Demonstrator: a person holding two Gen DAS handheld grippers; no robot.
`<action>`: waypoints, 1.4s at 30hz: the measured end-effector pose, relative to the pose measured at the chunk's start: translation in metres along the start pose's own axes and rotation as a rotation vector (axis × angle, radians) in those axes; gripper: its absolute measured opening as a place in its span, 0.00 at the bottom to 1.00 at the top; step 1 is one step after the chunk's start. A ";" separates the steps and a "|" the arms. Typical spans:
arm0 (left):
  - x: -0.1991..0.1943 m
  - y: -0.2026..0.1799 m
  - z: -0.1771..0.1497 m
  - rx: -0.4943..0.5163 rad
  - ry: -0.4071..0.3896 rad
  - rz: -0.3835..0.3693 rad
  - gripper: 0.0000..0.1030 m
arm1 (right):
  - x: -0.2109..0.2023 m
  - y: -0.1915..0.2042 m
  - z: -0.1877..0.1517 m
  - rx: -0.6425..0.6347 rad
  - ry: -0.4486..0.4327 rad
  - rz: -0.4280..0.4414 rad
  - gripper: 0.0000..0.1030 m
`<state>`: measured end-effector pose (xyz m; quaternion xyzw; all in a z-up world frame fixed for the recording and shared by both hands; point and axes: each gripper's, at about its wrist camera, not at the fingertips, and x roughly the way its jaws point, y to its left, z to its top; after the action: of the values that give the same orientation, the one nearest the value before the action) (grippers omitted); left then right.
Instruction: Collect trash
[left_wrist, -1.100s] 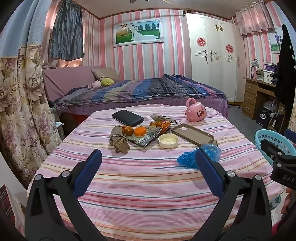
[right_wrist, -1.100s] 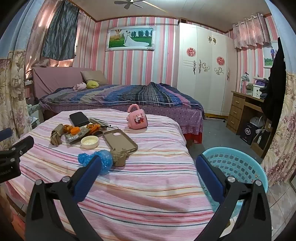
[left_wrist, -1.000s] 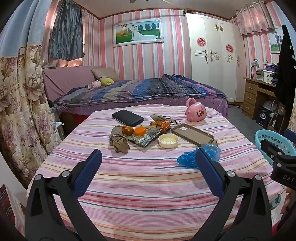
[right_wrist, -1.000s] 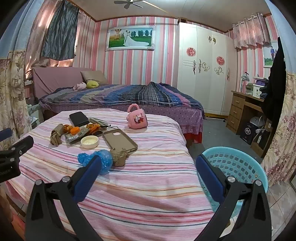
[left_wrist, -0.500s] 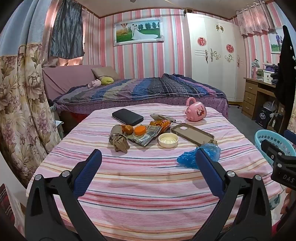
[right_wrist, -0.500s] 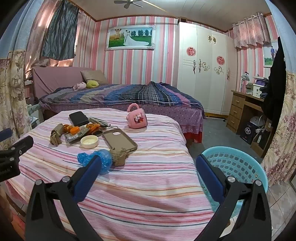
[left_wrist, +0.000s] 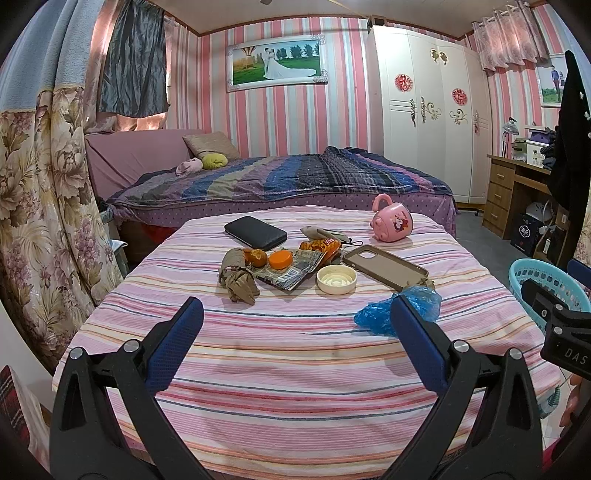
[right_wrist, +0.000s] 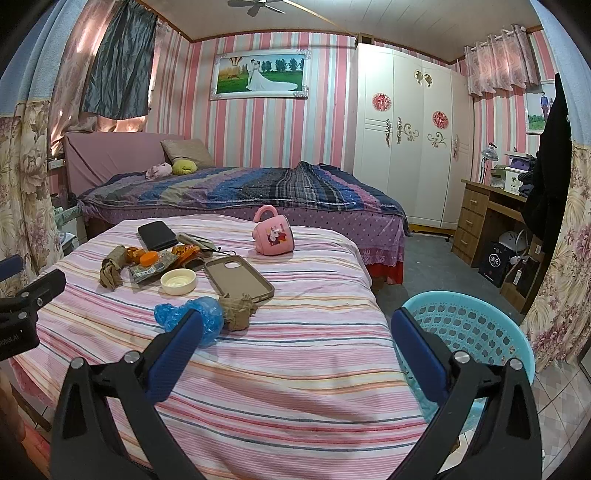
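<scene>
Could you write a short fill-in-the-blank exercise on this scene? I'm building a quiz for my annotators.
1. The crumpled blue plastic bag lies on the ____ tablecloth.
2. The round orange bottle cap rests on a ____ foil wrapper.
3. The light blue plastic basket stands on the ____, beside the table.
4. Both the left hand-held gripper and right hand-held gripper are ____.

Missing words: striped; flattened; floor; open

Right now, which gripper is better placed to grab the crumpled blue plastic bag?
Right. The right gripper hangs open with the crumpled blue plastic bag by its left finger and the light blue plastic basket beside it. The left gripper, also open, faces the table's middle.
</scene>
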<state>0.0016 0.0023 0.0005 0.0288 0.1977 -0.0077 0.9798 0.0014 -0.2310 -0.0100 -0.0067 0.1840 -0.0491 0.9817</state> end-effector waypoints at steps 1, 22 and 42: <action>0.000 0.000 0.000 -0.001 -0.001 0.001 0.95 | 0.000 0.000 0.000 0.000 -0.001 -0.001 0.96; 0.002 0.001 -0.001 -0.005 0.002 0.007 0.95 | 0.000 -0.002 0.000 0.000 0.000 -0.001 0.96; 0.002 0.001 -0.001 -0.008 0.004 0.004 0.95 | 0.001 -0.002 -0.001 0.000 0.001 -0.001 0.96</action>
<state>0.0031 0.0032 -0.0012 0.0254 0.1994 -0.0047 0.9796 0.0015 -0.2334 -0.0107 -0.0067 0.1844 -0.0496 0.9816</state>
